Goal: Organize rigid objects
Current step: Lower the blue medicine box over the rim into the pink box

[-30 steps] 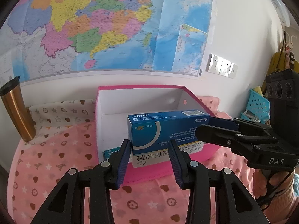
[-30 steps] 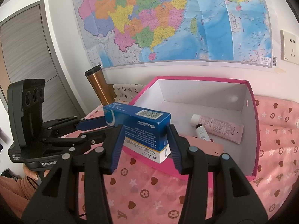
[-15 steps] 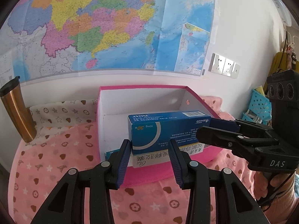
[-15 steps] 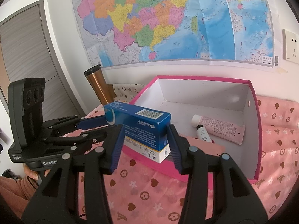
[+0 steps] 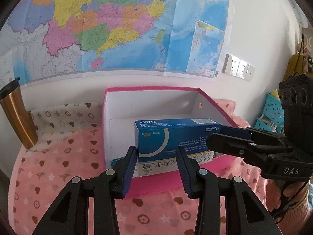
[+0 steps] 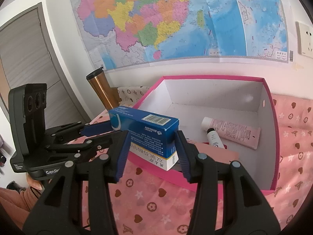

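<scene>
A: How is the blue medicine box (image 5: 172, 137) positioned relative to each gripper?

B: Its left end is clamped between the pads of the left gripper (image 5: 156, 168), and its right end is gripped by the right gripper (image 6: 151, 152). Both sets of jaws are closed narrowly on the box. It is held level above the front wall of the pink storage box (image 5: 152, 186).

A: What is observed inside the storage box?

B: A pink tube (image 6: 232, 132) and a small white bottle (image 6: 214, 138) are seen lying on its floor, touching each other.

A: Which markings can be read?

B: "ANTINE" and "50mg" are printed on the medicine box. "GenRo" is visible on the left gripper's body, and "DAS" on the right gripper's. Chinese characters on the white lower band cannot be made out reliably.

A: Other items?

B: A copper tumbler (image 5: 17, 117) is located at far left, and a wall map (image 5: 117, 29) is mounted behind.
</scene>
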Demonstrator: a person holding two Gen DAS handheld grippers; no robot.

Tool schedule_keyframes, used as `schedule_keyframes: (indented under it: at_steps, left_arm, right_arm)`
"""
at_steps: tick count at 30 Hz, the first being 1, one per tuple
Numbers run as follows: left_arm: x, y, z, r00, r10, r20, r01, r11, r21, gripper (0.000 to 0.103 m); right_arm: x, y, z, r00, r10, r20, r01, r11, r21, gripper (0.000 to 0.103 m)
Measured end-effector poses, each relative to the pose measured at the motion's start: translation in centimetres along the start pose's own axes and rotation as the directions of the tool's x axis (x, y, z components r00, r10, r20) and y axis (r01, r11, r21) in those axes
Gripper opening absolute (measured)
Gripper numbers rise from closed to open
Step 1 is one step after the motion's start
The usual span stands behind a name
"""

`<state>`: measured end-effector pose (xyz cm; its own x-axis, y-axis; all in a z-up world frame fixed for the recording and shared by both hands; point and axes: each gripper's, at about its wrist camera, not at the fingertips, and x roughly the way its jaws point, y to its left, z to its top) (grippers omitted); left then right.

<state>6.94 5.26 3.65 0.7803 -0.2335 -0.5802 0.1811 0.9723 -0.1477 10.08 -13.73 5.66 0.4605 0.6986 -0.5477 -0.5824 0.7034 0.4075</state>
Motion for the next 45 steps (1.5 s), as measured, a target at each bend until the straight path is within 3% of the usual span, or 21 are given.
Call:
schedule_keyframes:
  at_steps: [45]
  left_arm:
    - [2.1,1.3,-0.3,0.998,0.029,-0.063,-0.031,0.999,-0.03,0.041]
  right_arm:
    - [2.6,-0.9,-0.8,0.998,0.024,-0.049,-0.022,0.999,0.044,0.049]
